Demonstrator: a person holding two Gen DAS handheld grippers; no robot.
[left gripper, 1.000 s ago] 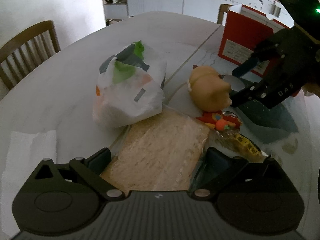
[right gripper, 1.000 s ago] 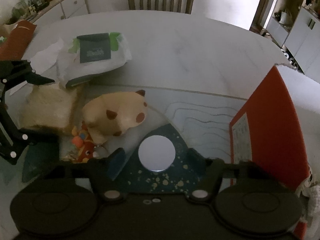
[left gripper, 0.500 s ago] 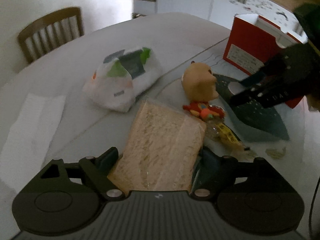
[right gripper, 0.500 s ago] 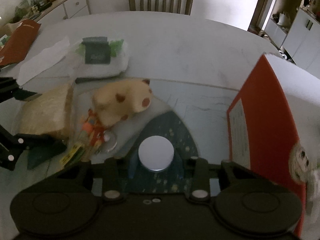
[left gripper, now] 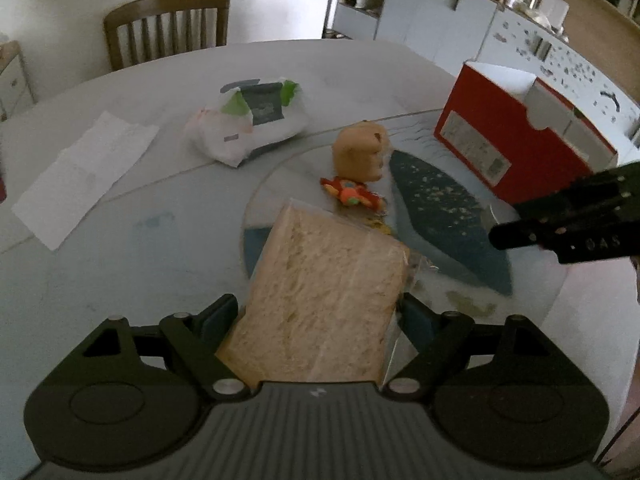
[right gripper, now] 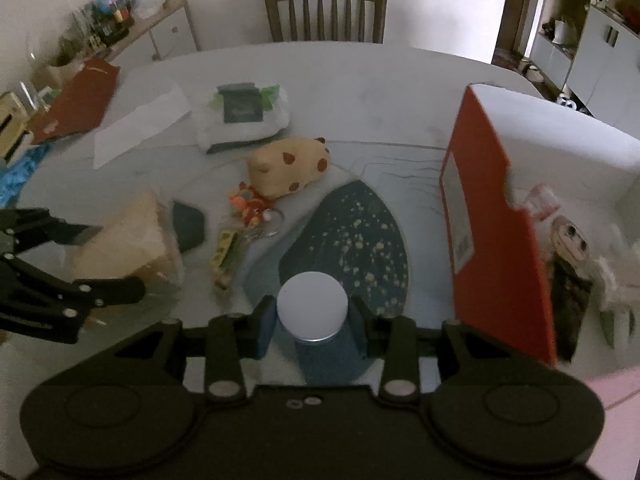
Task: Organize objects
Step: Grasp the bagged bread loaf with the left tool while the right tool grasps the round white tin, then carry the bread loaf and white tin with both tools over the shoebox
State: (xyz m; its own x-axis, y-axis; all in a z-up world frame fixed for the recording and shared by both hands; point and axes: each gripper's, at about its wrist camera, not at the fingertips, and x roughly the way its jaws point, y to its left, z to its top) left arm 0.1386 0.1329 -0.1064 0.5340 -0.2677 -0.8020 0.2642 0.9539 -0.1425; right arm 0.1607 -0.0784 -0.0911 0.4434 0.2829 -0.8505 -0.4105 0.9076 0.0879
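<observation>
A bag of sliced bread (left gripper: 324, 292) sits between the pads of my left gripper (left gripper: 318, 308), which is shut on it and holds it off the table. The right wrist view shows the same bread (right gripper: 128, 240) at the left, raised. My right gripper (right gripper: 312, 316) is shut on a small blue bottle with a white lid (right gripper: 313, 306), held above the dark speckled patch (right gripper: 352, 240) of the table. A red box (right gripper: 492, 248) stands open on the right with a doll (right gripper: 568, 240) inside.
A tan plush toy (left gripper: 360, 156), an orange keychain toy (left gripper: 352, 196) and a yellow packet (right gripper: 226, 248) lie mid-table. A wipes pack (left gripper: 256, 120) and a white paper (left gripper: 84, 176) lie further left. A wooden chair (left gripper: 168, 28) stands behind the table.
My left gripper closed on the bread, rolled and lifted it. My right gripper closed on the white-lidded bottle and raised it off the table, towards the red box.
</observation>
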